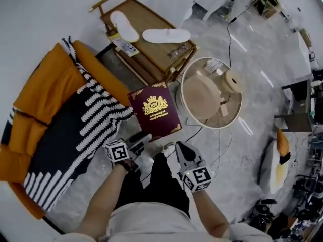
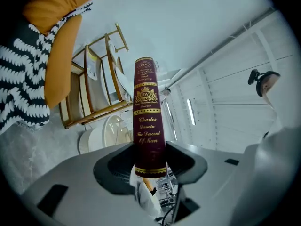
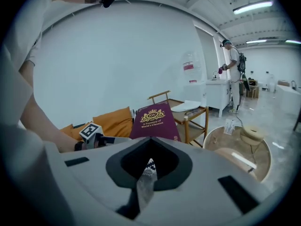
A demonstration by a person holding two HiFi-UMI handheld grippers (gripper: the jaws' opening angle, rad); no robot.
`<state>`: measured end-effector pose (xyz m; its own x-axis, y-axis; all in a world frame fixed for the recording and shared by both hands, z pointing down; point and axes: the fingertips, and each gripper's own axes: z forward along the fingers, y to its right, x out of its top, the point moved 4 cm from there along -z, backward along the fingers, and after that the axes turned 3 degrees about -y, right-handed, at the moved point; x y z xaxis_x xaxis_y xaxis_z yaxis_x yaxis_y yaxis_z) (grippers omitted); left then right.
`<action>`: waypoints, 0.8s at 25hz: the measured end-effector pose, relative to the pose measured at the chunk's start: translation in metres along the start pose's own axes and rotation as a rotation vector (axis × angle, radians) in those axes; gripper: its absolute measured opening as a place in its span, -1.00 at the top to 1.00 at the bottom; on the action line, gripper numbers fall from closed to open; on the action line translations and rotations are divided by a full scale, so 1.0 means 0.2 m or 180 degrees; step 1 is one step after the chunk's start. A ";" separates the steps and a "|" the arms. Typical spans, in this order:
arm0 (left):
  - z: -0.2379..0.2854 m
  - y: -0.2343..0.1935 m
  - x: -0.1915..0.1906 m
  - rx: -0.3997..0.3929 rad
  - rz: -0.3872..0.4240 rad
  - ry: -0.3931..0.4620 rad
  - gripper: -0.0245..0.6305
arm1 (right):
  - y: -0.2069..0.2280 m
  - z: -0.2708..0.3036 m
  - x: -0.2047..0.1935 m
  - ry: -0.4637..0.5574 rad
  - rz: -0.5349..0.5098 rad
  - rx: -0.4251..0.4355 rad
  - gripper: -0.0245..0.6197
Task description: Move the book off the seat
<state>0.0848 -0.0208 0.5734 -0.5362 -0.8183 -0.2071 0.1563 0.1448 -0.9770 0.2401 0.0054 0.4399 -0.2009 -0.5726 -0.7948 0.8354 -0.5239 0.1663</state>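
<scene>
A maroon book (image 1: 155,111) with a gold crest hangs in the air just right of the seat, over the floor. My left gripper (image 1: 144,137) is shut on its lower edge. In the left gripper view the book's spine (image 2: 149,121) stands upright between the jaws of the left gripper (image 2: 150,166). The seat is an orange cushioned chair (image 1: 50,100) draped with a black and white blanket (image 1: 86,130). My right gripper (image 1: 177,147) hovers beside the book, shut and holding nothing. From the right gripper (image 3: 148,166) the book's cover (image 3: 154,121) shows ahead.
A wooden side table (image 1: 151,49) with two white slippers (image 1: 166,35) stands behind the book. A round basket (image 1: 187,87) holding a hat sits on the marble floor at right, with cables (image 1: 222,150) nearby. A person (image 3: 233,74) stands far off.
</scene>
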 end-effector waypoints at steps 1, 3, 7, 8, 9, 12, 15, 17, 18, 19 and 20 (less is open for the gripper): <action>0.09 0.03 0.01 0.0007 0.0018 -0.0029 0.26 | 0.09 -0.03 0.02 0.0037 0.0017 -0.0035 0.86; 0.28 0.08 0.02 0.0041 0.0051 -0.0111 0.27 | 0.29 -0.09 0.07 0.0115 0.0071 -0.0118 0.86; 0.59 0.11 0.03 0.0124 0.0105 -0.0276 0.27 | 0.58 -0.18 0.11 0.0231 0.0196 -0.0248 0.86; 0.66 0.11 0.01 0.0160 0.0111 -0.0328 0.27 | 0.65 -0.20 0.11 0.0247 0.0221 -0.0260 0.86; 0.74 0.12 -0.02 0.0178 0.0115 -0.0379 0.27 | 0.72 -0.23 0.11 0.0260 0.0244 -0.0265 0.86; 1.01 0.16 -0.08 0.0157 0.0157 -0.0510 0.27 | 0.95 -0.30 0.08 0.0292 0.0266 -0.0274 0.85; 1.21 0.20 -0.15 0.0182 0.0150 -0.0585 0.27 | 1.16 -0.37 0.04 0.0309 0.0245 -0.0322 0.86; 1.32 0.22 -0.20 0.0208 0.0093 -0.0615 0.27 | 1.27 -0.43 0.03 0.0328 0.0246 -0.0388 0.86; 1.37 0.23 -0.21 0.0217 0.0066 -0.0642 0.27 | 1.31 -0.46 0.03 0.0347 0.0263 -0.0438 0.86; 1.41 0.24 -0.23 0.0221 0.0051 -0.0684 0.27 | 1.36 -0.50 0.03 0.0372 0.0295 -0.0498 0.86; 1.46 0.25 -0.25 0.0219 0.0053 -0.0742 0.27 | 1.40 -0.53 0.02 0.0398 0.0339 -0.0567 0.86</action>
<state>0.3625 -0.1356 0.5496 -0.3282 -0.9236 -0.1982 0.2239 0.1278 -0.9662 0.5281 -0.0770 0.4212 -0.0512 -0.5303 -0.8463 0.9277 -0.3390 0.1563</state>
